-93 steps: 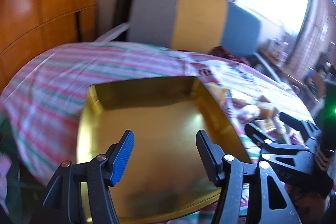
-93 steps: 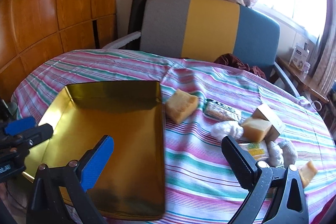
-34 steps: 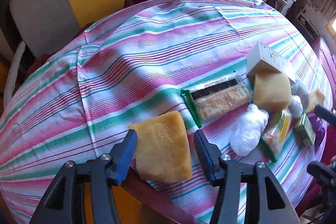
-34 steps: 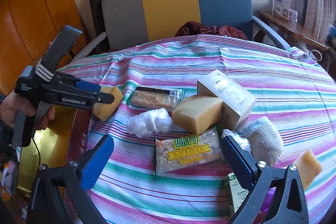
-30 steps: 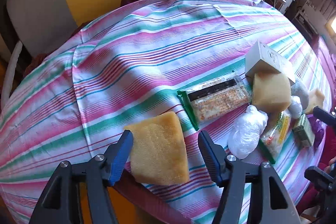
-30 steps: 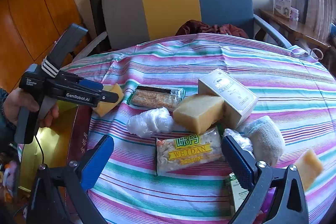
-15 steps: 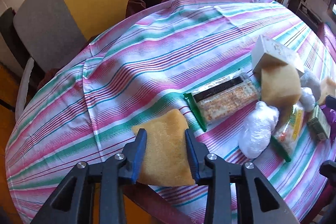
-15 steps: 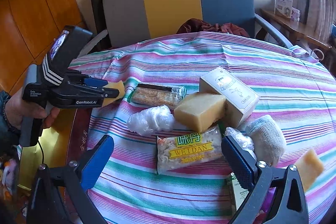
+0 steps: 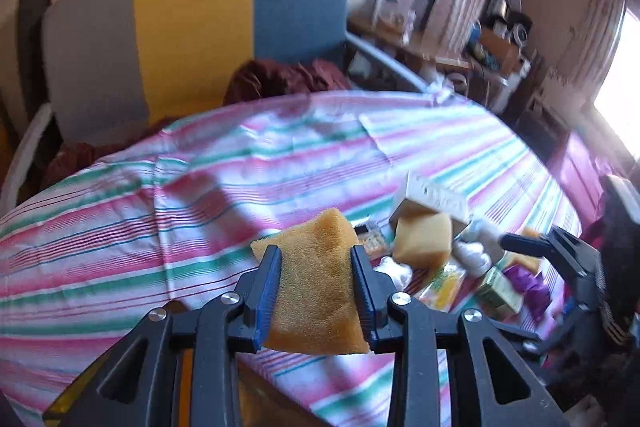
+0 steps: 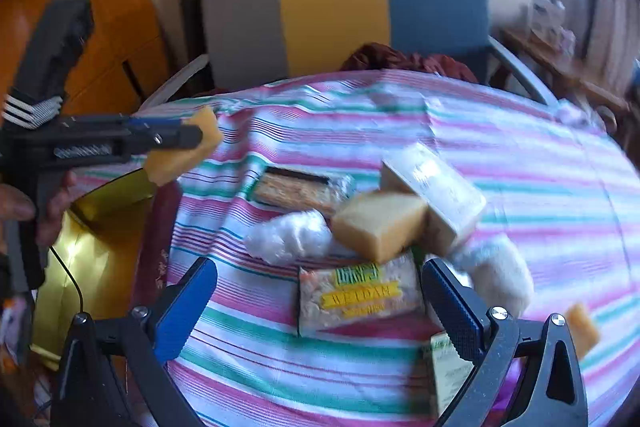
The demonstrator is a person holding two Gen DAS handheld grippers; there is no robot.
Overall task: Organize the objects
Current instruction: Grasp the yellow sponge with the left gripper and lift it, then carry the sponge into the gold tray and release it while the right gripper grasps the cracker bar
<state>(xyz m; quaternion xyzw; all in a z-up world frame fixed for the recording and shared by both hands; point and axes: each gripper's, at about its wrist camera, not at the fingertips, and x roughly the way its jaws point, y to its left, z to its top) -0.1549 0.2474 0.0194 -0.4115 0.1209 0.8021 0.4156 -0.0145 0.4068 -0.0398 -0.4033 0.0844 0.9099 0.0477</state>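
My left gripper [image 9: 316, 255] is shut on a yellow sponge [image 9: 316, 291], with both pads pressing its sides. The sponge hangs in the air above the striped tablecloth [image 9: 200, 195]. In the right wrist view the same left gripper [image 10: 188, 135] holds the sponge [image 10: 180, 159] over the far corner of the gold tray [image 10: 100, 251], with a hand on its grip. My right gripper [image 10: 320, 269] stands open and low over a snack packet [image 10: 360, 297], with nothing between its fingers.
A heap lies on the cloth: a cracker pack [image 10: 300, 191], a white plastic bundle [image 10: 288, 237], a second sponge block [image 10: 380, 223], a cream box [image 10: 436, 183], a white sock [image 10: 500, 275] and a green carton [image 10: 448, 371]. A grey, yellow and blue chair [image 10: 332, 7] stands behind the table.
The left gripper closed on the yellow sponge and lifted it off the cloth, tilting upward. The right gripper has hardly moved and stays open.
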